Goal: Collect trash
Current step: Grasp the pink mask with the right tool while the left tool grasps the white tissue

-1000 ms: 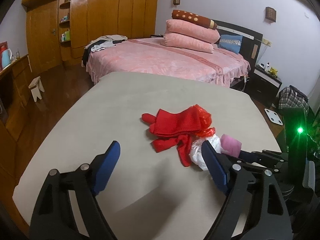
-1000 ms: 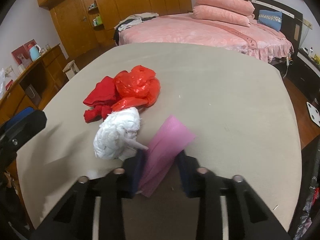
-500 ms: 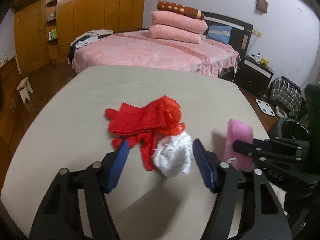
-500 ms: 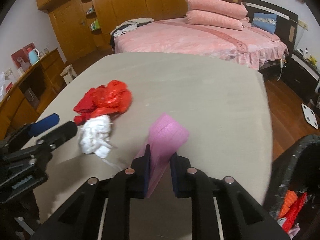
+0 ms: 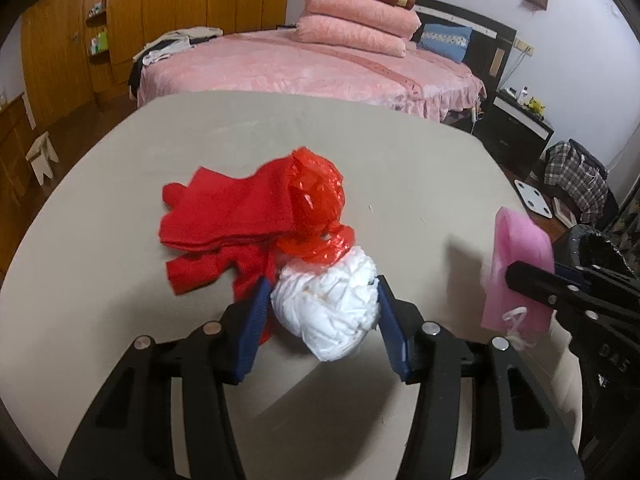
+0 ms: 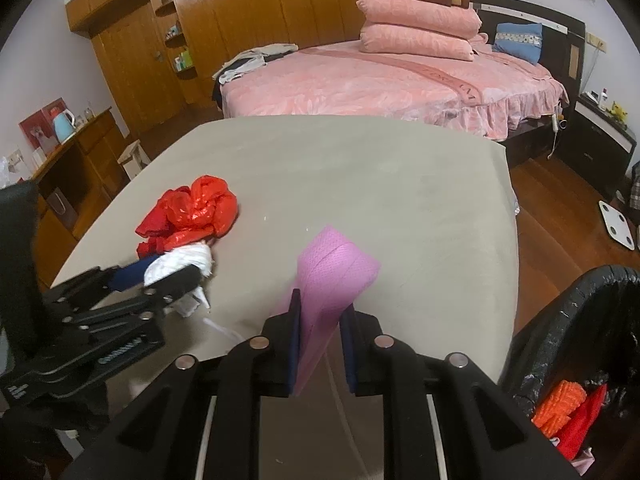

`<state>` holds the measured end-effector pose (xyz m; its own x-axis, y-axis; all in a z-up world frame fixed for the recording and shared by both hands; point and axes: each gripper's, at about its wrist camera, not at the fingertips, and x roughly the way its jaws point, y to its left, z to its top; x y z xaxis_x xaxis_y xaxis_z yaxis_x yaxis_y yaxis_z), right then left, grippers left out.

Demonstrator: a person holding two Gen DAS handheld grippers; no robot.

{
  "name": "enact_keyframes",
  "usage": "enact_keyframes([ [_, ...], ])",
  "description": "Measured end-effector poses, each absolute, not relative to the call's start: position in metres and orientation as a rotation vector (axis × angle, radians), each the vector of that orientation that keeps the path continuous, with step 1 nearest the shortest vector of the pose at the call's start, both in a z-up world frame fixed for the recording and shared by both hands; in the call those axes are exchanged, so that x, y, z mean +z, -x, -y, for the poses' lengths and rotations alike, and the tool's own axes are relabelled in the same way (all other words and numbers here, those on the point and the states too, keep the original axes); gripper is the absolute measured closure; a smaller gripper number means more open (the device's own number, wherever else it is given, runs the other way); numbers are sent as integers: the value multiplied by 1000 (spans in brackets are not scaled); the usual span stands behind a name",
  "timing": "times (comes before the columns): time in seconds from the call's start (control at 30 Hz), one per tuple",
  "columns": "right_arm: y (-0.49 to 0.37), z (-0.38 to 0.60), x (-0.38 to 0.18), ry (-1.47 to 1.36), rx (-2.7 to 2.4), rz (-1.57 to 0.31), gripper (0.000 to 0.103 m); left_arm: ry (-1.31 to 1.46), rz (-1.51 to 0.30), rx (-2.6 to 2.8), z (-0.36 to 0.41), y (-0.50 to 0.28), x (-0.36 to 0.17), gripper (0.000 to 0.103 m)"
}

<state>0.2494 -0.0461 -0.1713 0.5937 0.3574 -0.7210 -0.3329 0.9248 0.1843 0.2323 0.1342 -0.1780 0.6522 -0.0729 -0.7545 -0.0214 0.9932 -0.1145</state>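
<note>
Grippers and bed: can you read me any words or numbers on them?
"DAS": faint, roughly read, on the black body of the right gripper.
Raised lettering on the body of the left gripper: too blurred to read.
Letters along the bed runner: too blurred to read.

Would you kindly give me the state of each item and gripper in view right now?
White wad: on the table, between the left gripper's pads, contact unclear.
Pink mask: clamped in the right gripper, lifted.
Red bag: crumpled, on the table.
Red cloth: lying loose.
Bin: open, partly filled.
</note>
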Motion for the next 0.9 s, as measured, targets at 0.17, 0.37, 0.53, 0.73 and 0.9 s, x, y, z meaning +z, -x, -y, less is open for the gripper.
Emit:
enact_keyframes([
  [0.17, -245, 52, -168, -39, 398, -835, 85, 92, -852, -44, -126, -231, -175, 61],
  [0.37, -237, 59, -158, -46, 400, -813, 85, 109, -830, -59, -119, -218, -164, 64],
  [0.53, -225, 65, -142, -47, 412, -787, 85, 110, -786, -61, -114, -201, -141, 64],
  [0.73, -207, 75, -118, -53, 431, -740, 85, 103, -734, -57, -102, -179, -107, 64],
  [0.9, -190, 86, -100, -54, 439, -706, 85, 91, -700, -67, -89, -165, -83, 63],
])
